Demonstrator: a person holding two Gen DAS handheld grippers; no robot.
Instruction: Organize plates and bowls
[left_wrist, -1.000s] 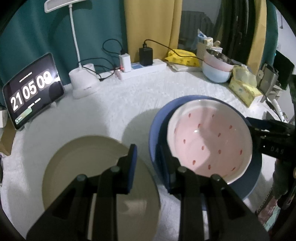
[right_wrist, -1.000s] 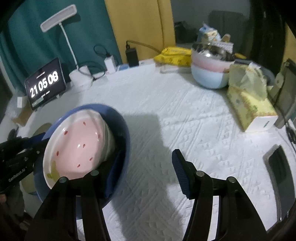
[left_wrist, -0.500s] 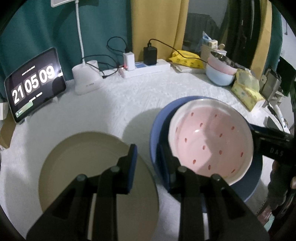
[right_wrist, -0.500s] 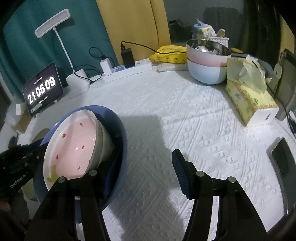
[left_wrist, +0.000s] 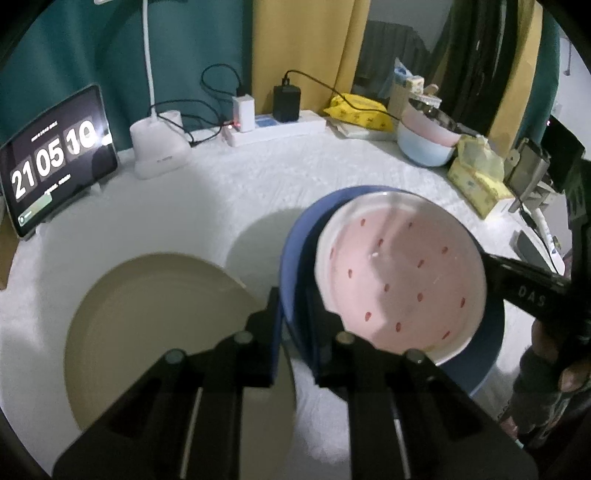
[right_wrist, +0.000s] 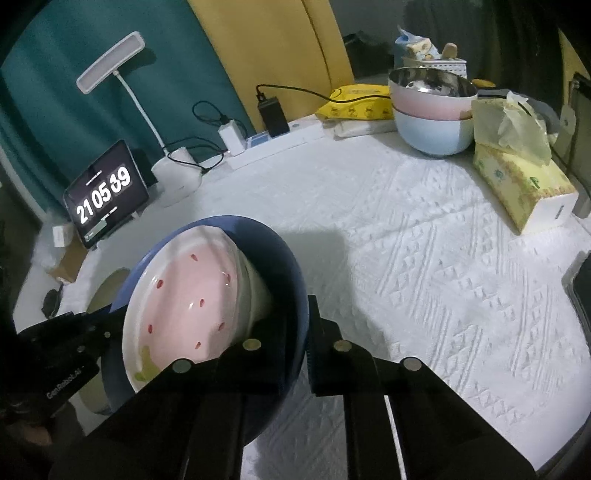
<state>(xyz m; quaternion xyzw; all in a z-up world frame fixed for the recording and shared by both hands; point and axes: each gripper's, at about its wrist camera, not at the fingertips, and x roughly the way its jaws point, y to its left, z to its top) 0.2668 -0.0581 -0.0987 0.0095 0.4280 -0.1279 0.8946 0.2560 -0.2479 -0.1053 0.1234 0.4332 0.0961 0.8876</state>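
The blue bowl (left_wrist: 295, 258) is held up off the white tablecloth (right_wrist: 424, 240), and the pink bowl with red dots (left_wrist: 402, 273) sits inside it. Both bowls are tipped on their side, so the open mouths face toward the left gripper's side and the bottoms point toward the right.

The left gripper (left_wrist: 293, 325) is pinched tight on the near edge of the blue bowl, with one finger outside the wall and one inside. The right gripper (right_wrist: 306, 332) is pinched on the other edge of the same bowl in the same way, one finger in and one finger out. So the two grippers sit on opposite sides of the rim, and the bowl hangs between them.

The tan plate (left_wrist: 159, 317) lies flat on the cloth, just to the left of the blue bowl and lower down. It is right under the left gripper, so the left hand is the nearer one to it. The right hand is on the far side of the bowls from it.

If the bowls are meant to go onto the plate, they likely need to move left and tip back to level first. The pink bowl leans loose inside, so it could slide out while the blue one is tilted.

Far back on the table, a pink bowl stacked in a light blue bowl (right_wrist: 432, 110) waits beside a tissue box (right_wrist: 524, 184).
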